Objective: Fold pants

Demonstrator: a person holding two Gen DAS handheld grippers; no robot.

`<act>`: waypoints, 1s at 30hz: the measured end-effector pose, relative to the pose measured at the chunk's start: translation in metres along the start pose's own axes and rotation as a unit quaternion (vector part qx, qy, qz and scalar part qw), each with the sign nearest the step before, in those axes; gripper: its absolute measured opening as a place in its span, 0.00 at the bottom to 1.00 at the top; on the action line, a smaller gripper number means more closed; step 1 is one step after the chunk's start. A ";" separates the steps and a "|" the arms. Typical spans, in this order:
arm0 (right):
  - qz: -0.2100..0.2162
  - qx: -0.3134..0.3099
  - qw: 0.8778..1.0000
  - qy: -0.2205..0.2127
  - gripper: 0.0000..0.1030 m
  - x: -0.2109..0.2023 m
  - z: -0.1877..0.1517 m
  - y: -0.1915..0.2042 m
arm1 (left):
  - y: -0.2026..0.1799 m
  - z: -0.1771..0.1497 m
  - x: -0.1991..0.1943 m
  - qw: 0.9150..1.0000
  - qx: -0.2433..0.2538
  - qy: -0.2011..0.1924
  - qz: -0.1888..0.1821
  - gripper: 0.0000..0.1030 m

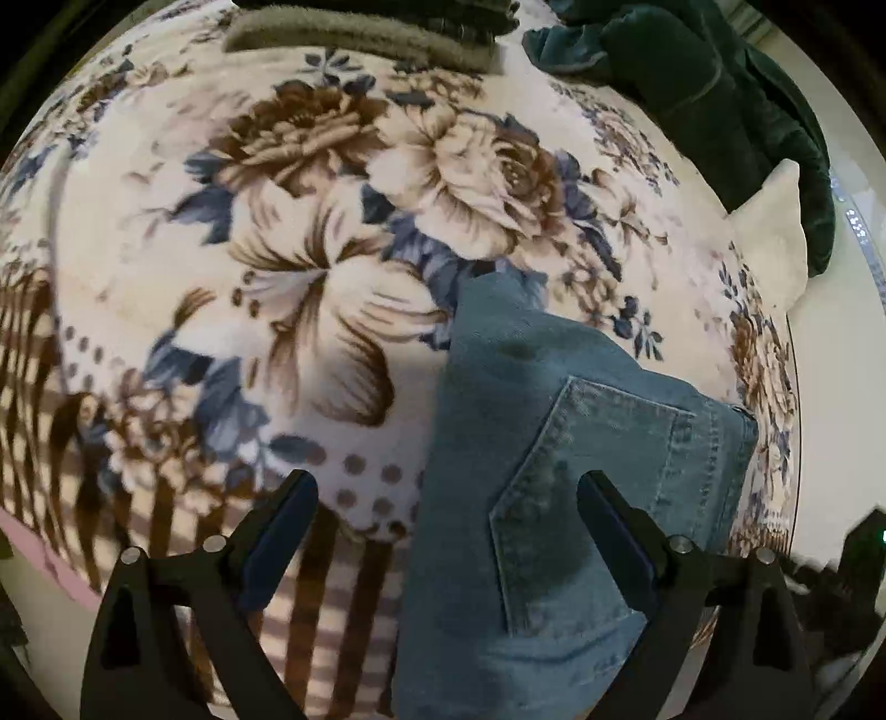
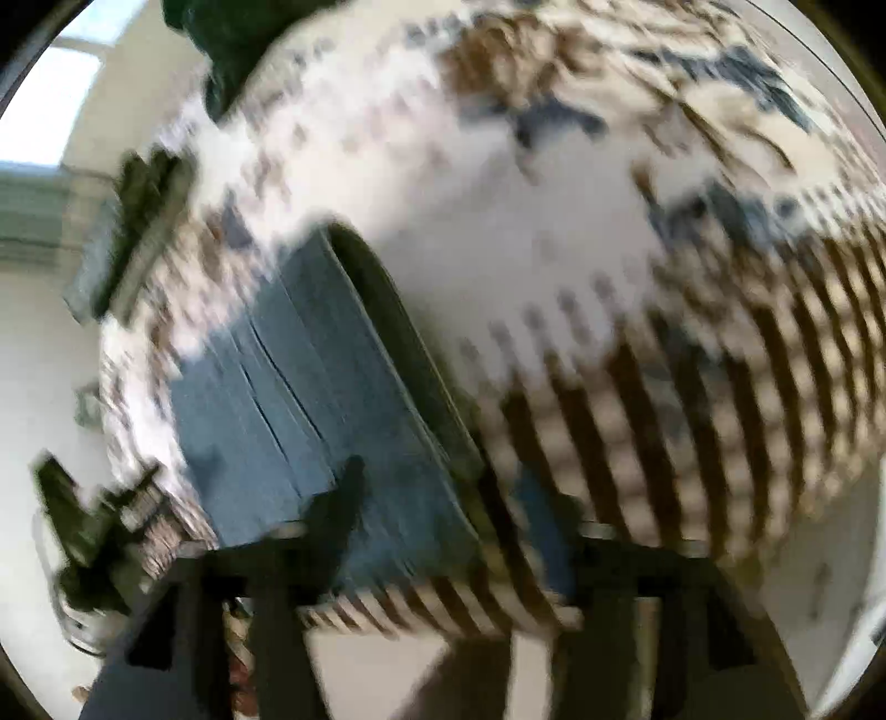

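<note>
The blue denim pants (image 1: 559,443) lie folded on a floral blanket (image 1: 310,260), back pocket (image 1: 587,487) facing up. My left gripper (image 1: 448,498) is open and empty, hovering above the pants' near left edge, with one finger over the blanket and the other over the pocket. In the blurred right wrist view the folded pants (image 2: 310,399) show as a stack of layers near the bed's edge. My right gripper (image 2: 454,498) is open and empty, just above the pants' near end.
A dark green blanket (image 1: 720,94) and a cream pillow (image 1: 775,232) lie at the far right of the bed. A grey folded garment (image 1: 354,39) sits at the far edge. The bed's striped border (image 2: 692,399) runs along the near side, with pale floor beyond.
</note>
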State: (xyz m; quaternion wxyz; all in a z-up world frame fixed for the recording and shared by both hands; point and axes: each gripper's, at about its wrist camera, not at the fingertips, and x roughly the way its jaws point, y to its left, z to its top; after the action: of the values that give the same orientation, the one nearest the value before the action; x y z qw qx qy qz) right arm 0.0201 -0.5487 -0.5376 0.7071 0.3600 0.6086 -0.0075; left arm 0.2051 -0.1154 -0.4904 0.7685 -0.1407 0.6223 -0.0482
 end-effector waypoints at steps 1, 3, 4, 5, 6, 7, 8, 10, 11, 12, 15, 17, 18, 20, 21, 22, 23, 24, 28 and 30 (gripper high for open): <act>0.015 0.005 1.000 0.012 0.76 0.012 0.006 0.001 | 0.000 0.002 0.002 1.000 0.001 0.001 0.002 0.93; 0.034 0.027 0.997 0.070 0.76 0.052 0.019 0.002 | 0.000 0.004 0.002 1.000 0.002 0.000 0.006 0.93; 0.045 0.030 0.995 0.080 0.67 0.064 0.021 0.004 | 0.000 0.005 0.001 1.000 0.002 -0.002 0.007 0.93; 0.031 0.022 0.997 0.073 0.50 0.071 0.021 0.009 | 0.000 0.006 -0.001 1.000 0.001 -0.003 0.008 0.93; 0.005 0.009 0.998 0.063 0.39 0.073 0.018 0.014 | 0.001 0.006 -0.001 1.000 0.002 -0.004 0.008 0.93; -0.013 -0.012 0.999 0.047 0.21 0.068 0.013 0.024 | 0.001 0.007 -0.002 1.000 0.003 -0.003 0.007 0.93; -0.019 -0.026 0.999 0.034 0.15 0.059 0.010 0.032 | 0.001 0.008 -0.003 1.000 0.004 -0.002 0.005 0.93; -0.046 -0.041 0.998 0.002 0.12 0.028 0.003 0.043 | 0.000 0.011 -0.003 1.000 0.007 -0.004 -0.007 0.93; -0.051 -0.037 0.998 -0.013 0.12 0.011 0.003 0.042 | -0.001 0.013 -0.001 1.000 0.006 -0.005 -0.012 0.93; -0.053 -0.029 0.998 -0.030 0.11 -0.006 0.004 0.039 | -0.003 0.016 0.002 1.000 0.005 -0.004 -0.016 0.93; -0.063 -0.034 0.997 -0.033 0.08 -0.031 0.015 0.025 | -0.010 0.027 0.016 0.999 -0.010 0.008 -0.040 0.93; -0.061 -0.040 0.997 0.004 0.08 -0.020 0.021 0.015 | -0.020 0.040 0.033 0.998 -0.016 0.022 -0.062 0.93; -0.056 -0.041 0.997 0.036 0.08 -0.013 0.024 0.006 | -0.023 0.044 0.040 0.998 -0.015 0.028 -0.063 0.93; -0.038 -0.019 0.997 0.066 0.13 -0.002 0.027 -0.003 | -0.026 0.060 0.065 0.998 -0.014 0.042 -0.047 0.93; -0.020 -0.015 0.997 0.072 0.14 0.000 0.026 -0.006 | -0.025 0.063 0.072 0.998 -0.016 0.043 -0.044 0.90; -0.009 -0.012 0.998 0.069 0.26 0.002 0.026 -0.006 | -0.021 0.067 0.079 0.998 -0.021 0.044 -0.046 0.75; -0.001 -0.006 0.998 0.062 0.37 0.002 0.027 -0.008 | -0.016 0.071 0.087 0.997 -0.024 0.043 -0.057 0.45; 0.016 0.005 0.998 0.058 0.61 0.004 0.025 -0.012 | -0.013 0.071 0.090 0.997 -0.025 0.046 -0.059 0.34; 0.026 0.044 0.989 0.137 0.77 0.057 0.008 -0.026 | 0.008 0.070 0.097 0.995 -0.044 0.045 -0.078 0.29; 0.049 0.047 0.989 0.131 0.57 0.067 -0.005 -0.030 | 0.009 0.070 0.096 0.995 -0.044 0.045 -0.083 0.29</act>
State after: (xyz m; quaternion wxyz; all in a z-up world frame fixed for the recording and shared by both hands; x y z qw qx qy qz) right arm 0.0197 -0.5402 -0.6105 0.6026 0.4200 0.6770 0.0455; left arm 0.2931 -0.1196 -0.5700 0.7261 -0.2235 0.6439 -0.0909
